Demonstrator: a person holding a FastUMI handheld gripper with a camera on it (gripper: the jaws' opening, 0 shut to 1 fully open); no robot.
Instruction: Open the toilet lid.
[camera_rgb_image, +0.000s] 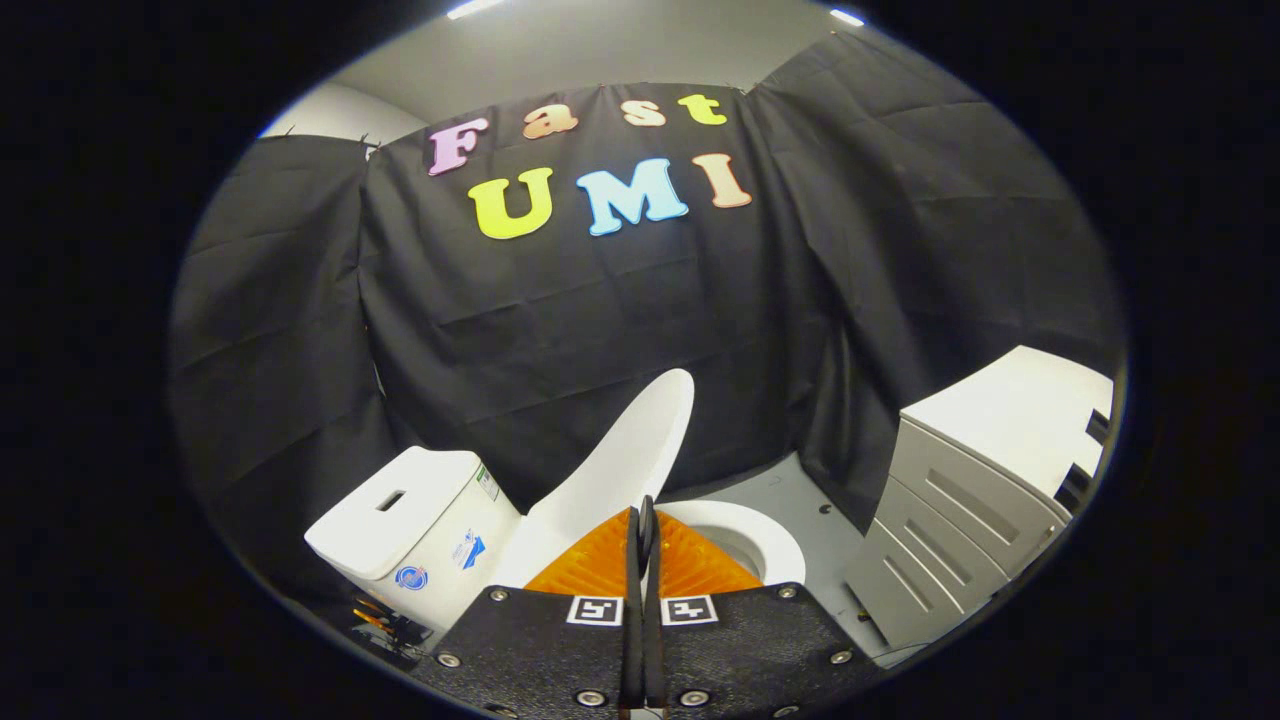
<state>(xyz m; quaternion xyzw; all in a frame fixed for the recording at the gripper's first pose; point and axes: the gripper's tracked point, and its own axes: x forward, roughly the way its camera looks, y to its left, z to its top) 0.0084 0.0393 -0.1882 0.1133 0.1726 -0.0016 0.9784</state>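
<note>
A white toilet stands just ahead of the fingers, with its tank (410, 520) to their left. The white lid (625, 460) is raised and tilted, leaning up and back toward the tank side. To the right of the fingers, the white seat ring (780, 550) and part of the bowl opening are uncovered. My gripper (645, 515) is shut, the two fingers pressed together with nothing visible between them. Their tips sit against the lid's lower edge, in front of its underside. The fingers hide the near part of the seat.
A grey drawer cabinet (960, 510) with a white top stands to the right of the toilet. Grey floor (790, 490) lies between the two. Black cloth walls close in the booth behind and on both sides. Small orange items (375, 615) lie low beside the tank.
</note>
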